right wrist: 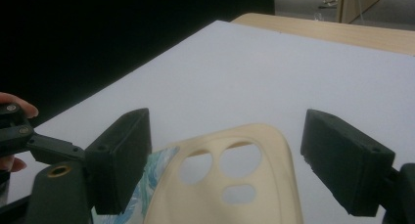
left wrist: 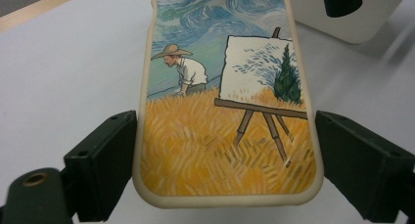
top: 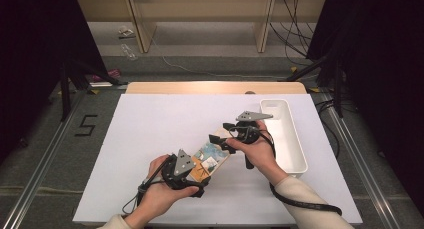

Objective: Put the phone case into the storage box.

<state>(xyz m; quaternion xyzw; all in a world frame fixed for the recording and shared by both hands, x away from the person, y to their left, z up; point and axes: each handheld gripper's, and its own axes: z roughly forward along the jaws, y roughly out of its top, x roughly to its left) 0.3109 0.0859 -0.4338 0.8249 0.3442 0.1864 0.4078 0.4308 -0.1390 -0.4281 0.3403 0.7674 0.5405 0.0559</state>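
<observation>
While phone case point(left wrist: 225, 111) lies long axis 7-to-1 o'clock on bench point(top: 150, 124), left gripper point(top: 192, 181) spread around near end, right gripper point(top: 231, 139) apart at far end.

On the tabletop point(top: 150, 124) a phone case point(top: 212, 158) lies near the middle, a little toward the front edge, running diagonally from front-left to back-right. The left gripper point(top: 192, 176) is at its front-left end, with one jaw on each long side of the case. The right gripper point(top: 231, 141) is at its back-right end, where the camera cut-outs point(right wrist: 230, 168) are, its jaws on either side of that end. A tray point(top: 295, 159) stands along the right edge, just right of the right gripper.
</observation>
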